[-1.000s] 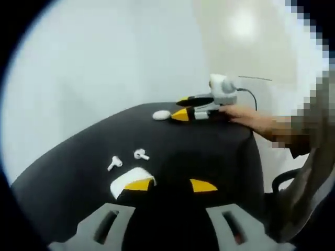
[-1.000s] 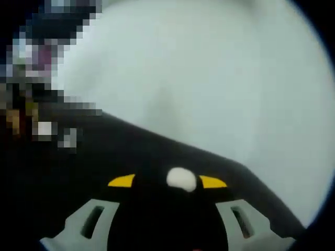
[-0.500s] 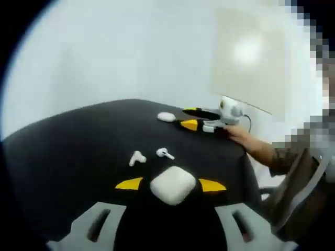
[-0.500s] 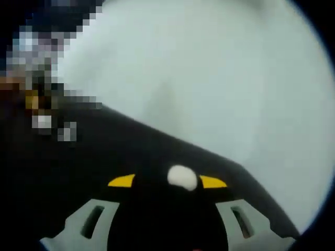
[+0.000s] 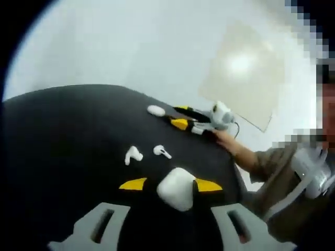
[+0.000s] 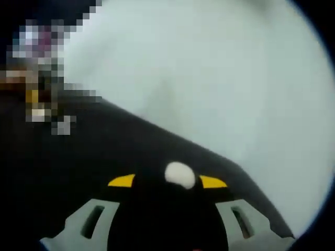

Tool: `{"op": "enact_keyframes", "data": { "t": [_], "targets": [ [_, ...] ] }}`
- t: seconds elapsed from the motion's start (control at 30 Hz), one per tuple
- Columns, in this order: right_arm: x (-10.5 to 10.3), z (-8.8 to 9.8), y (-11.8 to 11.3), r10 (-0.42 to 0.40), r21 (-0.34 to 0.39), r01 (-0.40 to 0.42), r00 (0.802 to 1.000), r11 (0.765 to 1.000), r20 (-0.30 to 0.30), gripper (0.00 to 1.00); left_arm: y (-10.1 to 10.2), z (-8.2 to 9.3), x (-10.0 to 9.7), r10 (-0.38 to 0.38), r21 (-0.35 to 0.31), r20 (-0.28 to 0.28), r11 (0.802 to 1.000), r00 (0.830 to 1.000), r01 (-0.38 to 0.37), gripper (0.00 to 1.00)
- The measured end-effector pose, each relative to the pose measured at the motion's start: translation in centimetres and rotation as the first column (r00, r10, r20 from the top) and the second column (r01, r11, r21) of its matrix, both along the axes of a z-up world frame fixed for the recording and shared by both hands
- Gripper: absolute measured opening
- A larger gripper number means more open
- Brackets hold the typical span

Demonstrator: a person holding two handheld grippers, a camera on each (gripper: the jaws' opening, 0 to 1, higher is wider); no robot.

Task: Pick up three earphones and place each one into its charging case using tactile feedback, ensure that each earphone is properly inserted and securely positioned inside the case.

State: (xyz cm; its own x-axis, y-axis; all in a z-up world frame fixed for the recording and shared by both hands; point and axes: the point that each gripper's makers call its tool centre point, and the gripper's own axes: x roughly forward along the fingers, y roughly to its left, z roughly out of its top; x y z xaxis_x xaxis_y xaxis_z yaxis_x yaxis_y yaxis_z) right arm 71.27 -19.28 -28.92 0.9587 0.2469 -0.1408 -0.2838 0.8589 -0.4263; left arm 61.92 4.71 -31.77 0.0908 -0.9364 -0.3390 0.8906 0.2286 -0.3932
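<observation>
We can read no text, label, brand, number or sign in either view. The white case, the earphones and the black table carry no marks that we can make out.

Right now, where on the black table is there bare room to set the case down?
The wide black stretch of table left of the two loose earphones is bare. It is crowded ahead: both earphones lie just past the case, and the right gripper works at the far edge.

Black table — two loose earphones, white case near far edge.
</observation>
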Motion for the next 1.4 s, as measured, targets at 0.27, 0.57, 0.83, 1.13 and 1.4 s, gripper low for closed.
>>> {"op": "enact_keyframes", "data": {
  "t": [0.27, 0.57, 0.83, 1.13, 1.4],
  "targets": [
    [-0.3, 0.5, 0.0, -0.003, 0.005, 0.003, 1.000, 1.000, 0.021, 0.45, 0.0, -0.7, 0.2, -0.029, 0.085, 0.201, 0.996, 0.979, 0.012, 0.30],
    [-4.7, 2.6, 9.9, 0.524, 0.334, -0.477, 0.849, 0.813, -0.062, 0.31, -0.1, -0.5, 1.5, -0.044, 0.109, 0.283, 0.994, 0.958, 0.013, 0.29],
    [-7.5, 2.5, 19.2, 0.847, 0.665, -0.553, 0.469, 0.501, -0.249, 0.31, -0.3, -0.3, 1.9, -0.083, 0.115, 0.375, 0.992, 0.923, 0.042, 0.29],
    [-7.4, -1.7, 23.2, 0.846, 0.608, -0.589, 0.358, 0.533, -0.395, 0.32, -0.2, 0.1, 1.6, -0.132, 0.134, 0.499, 0.988, 0.856, 0.075, 0.29],
    [-8.7, -2.4, 24.7, 0.895, 0.557, -0.701, 0.328, 0.446, -0.304, 0.27, 0.2, 0.3, 1.4, -0.150, 0.156, 0.578, 0.985, 0.802, 0.071, 0.29]
  ]
}}
